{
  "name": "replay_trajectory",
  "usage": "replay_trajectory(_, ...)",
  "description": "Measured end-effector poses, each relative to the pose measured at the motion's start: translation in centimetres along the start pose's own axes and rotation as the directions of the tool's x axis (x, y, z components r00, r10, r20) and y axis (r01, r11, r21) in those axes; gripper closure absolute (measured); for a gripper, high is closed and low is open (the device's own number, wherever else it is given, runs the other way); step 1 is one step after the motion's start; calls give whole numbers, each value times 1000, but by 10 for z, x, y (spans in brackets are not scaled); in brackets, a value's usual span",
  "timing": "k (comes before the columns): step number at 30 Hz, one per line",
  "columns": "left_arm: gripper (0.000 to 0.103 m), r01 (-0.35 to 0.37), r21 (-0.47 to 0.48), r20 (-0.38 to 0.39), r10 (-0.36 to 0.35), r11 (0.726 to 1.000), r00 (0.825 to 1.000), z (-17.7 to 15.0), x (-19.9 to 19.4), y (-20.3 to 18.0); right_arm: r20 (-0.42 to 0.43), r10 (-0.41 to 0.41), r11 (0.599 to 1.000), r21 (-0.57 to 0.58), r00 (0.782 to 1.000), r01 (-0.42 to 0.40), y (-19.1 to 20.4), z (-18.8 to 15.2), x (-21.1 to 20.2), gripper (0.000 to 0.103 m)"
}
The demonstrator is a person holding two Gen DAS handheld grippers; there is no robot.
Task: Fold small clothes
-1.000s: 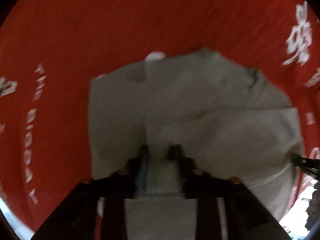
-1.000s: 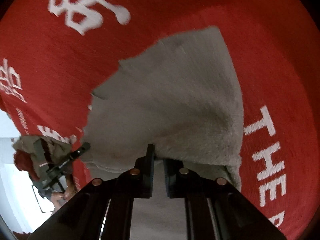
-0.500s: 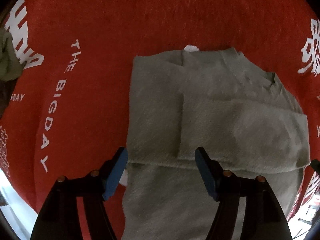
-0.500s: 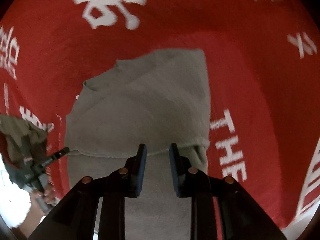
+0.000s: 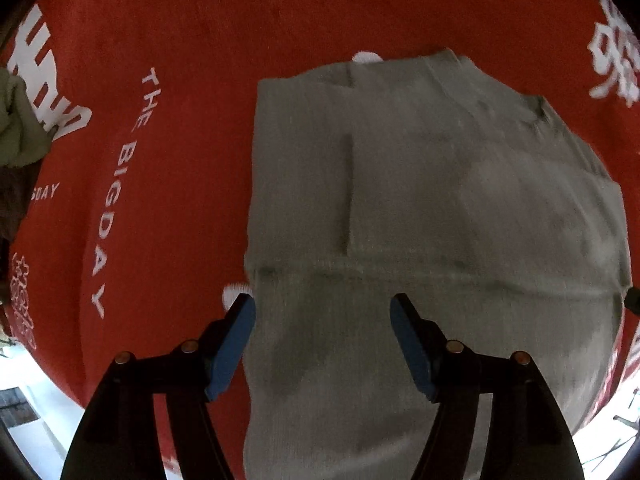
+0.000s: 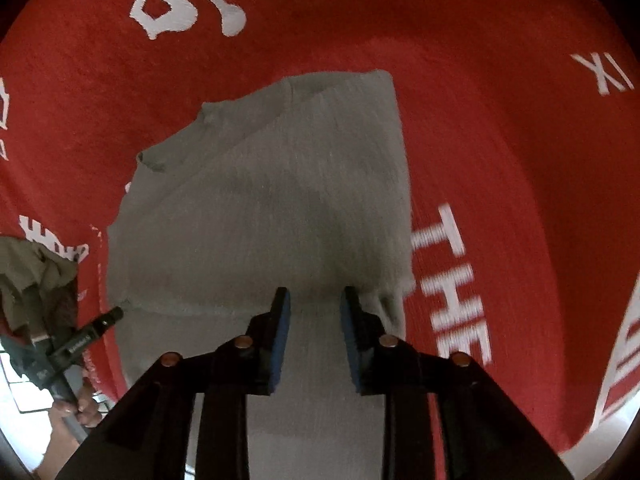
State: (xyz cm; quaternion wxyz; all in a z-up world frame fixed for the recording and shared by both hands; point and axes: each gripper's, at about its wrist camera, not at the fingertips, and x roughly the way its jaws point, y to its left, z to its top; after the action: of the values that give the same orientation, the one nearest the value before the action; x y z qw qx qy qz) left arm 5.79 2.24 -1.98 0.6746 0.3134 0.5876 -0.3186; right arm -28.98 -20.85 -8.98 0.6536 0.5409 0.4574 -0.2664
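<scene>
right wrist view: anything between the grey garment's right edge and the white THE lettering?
Nothing. Only bare red cloth separates the grey garment from the THE lettering, seen in the right wrist view.

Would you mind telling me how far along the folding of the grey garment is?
Done: the garment lies on the red cloth with flaps folded in, one crease running across it. In hand: nothing; the left gripper and right gripper are open above it. Left: probably a final fold, plus the green clothes heaped aside.

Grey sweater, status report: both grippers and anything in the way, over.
Left hand-held gripper open, right hand-held gripper open, neither gripping. Grey sweater lies partly folded on red cloth. Crumpled green garment off to the side, not obstructing.
</scene>
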Motion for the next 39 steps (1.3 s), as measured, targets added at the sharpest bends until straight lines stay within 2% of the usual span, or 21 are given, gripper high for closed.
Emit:
replay_trajectory(1, 32, 3, 5, 1, -3, 1000, 1000, -5, -5, 0, -1, -6, 1000, -4, 1000, 6, 1, -6, -6, 64)
replay_trajectory(8, 31, 33, 30, -16, -33, 999, 999, -40, -32, -2, -28, -1, 1000, -19, 1000, 1, 17, -39, -26, 59)
replay_trajectory(9, 17, 43, 31, -17, -42, 999, 999, -44, -35, -2, -33, -2, 1000, -25, 999, 1, 21, -44, -28, 58)
replay_trajectory(11, 5, 58, 22, -9, -58, 998, 998, -53, -45, 0, -51, -4, 999, -36, 999, 2, 30, -54, -30, 56)
replay_trajectory(15, 5, 74, 31, -36, -73, 997, 997, -68, -60, 1, -83, -8, 999, -53, 996, 3, 49, -70, -35, 53)
replay_trajectory(18, 5, 88, 37, -49, -86, 995, 995, -80, -76, 2, -100, -17, 995, -97, 995, 7, 70, -81, -43, 43)
replay_trajectory(19, 5, 89, 43, -50, -87, 995, 995, -82, -80, 3, -95, -24, 993, -121, 995, 13, 78, -84, -45, 37)
replay_trajectory(20, 5, 90, 51, -50, -87, 995, 995, -86, -87, 4, -86, -32, 989, -148, 996, 19, 85, -87, -49, 27)
replay_trajectory(22, 5, 96, 66, -56, -92, 993, 994, -91, -97, 5, -54, -55, 974, -223, 997, 42, 105, -91, -58, 16)
replay_trajectory(24, 1, 100, 78, -64, -96, 992, 993, -96, -106, 8, -28, -67, 954, -293, 997, 56, 121, -95, -67, 16)
replay_trajectory(26, 1, 105, 84, -64, -100, 991, 993, -101, -117, 11, -23, -87, 933, -352, 996, 73, 138, -100, -72, 16)
replay_trajectory(28, 1, 113, 91, -68, -107, 989, 992, -105, -126, 16, -40, -76, 931, -359, 996, 56, 148, -104, -77, 15)
replay_trajectory(32, 1, 118, 119, -69, -110, 986, 992, -113, -144, 22, -83, -64, 942, -333, 994, 33, 163, -112, -85, 15)
replay_trajectory(39, 1, 98, 157, -28, -95, 983, 995, -123, -168, 40, -107, -126, 968, -231, 986, 99, 169, -126, -95, 15)
